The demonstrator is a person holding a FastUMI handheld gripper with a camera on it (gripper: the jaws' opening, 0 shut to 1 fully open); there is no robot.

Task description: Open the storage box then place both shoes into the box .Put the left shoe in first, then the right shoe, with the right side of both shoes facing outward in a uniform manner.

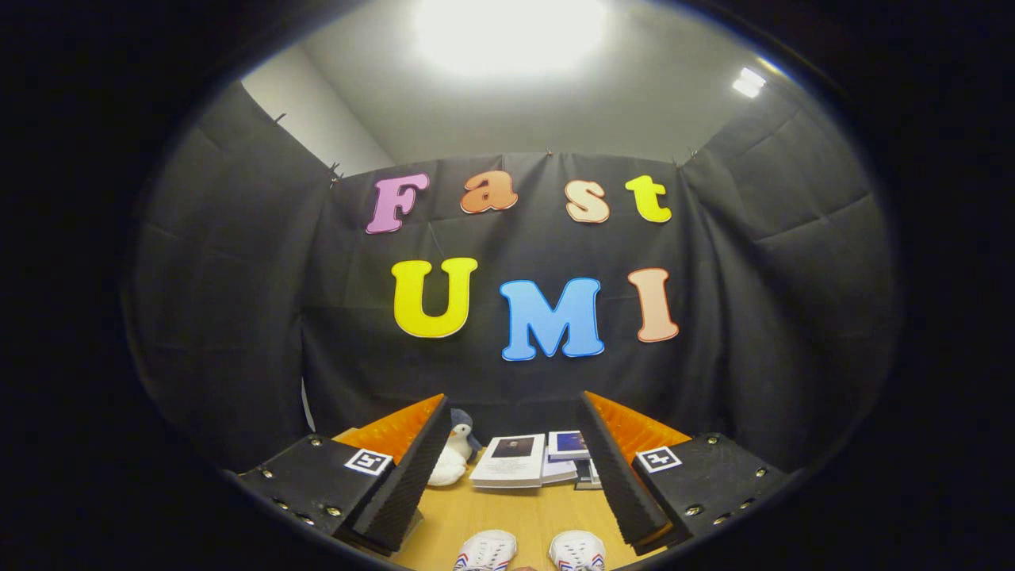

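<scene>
**Tongs wide and empty, shoes below, box out of sight**

Nearest the lens, the gripper (507,476) holds nothing: its fingers (396,484) stand wide apart, with bare table (515,515) between them. Two white shoes (530,550) sit side by side at 6 o'clock, toes just showing (which is left and which is right I cannot tell). Beyond the fingers at 12 o'clock lies a stack of books (527,460); a plush penguin (453,456) stands at 11 o'clock.

The step in hand is judged to be opening the storage box, so tilt the tongs down first to find it. Take the lid by its edge, then lift steadily. No container is visible, so its contents cannot be told.
</scene>
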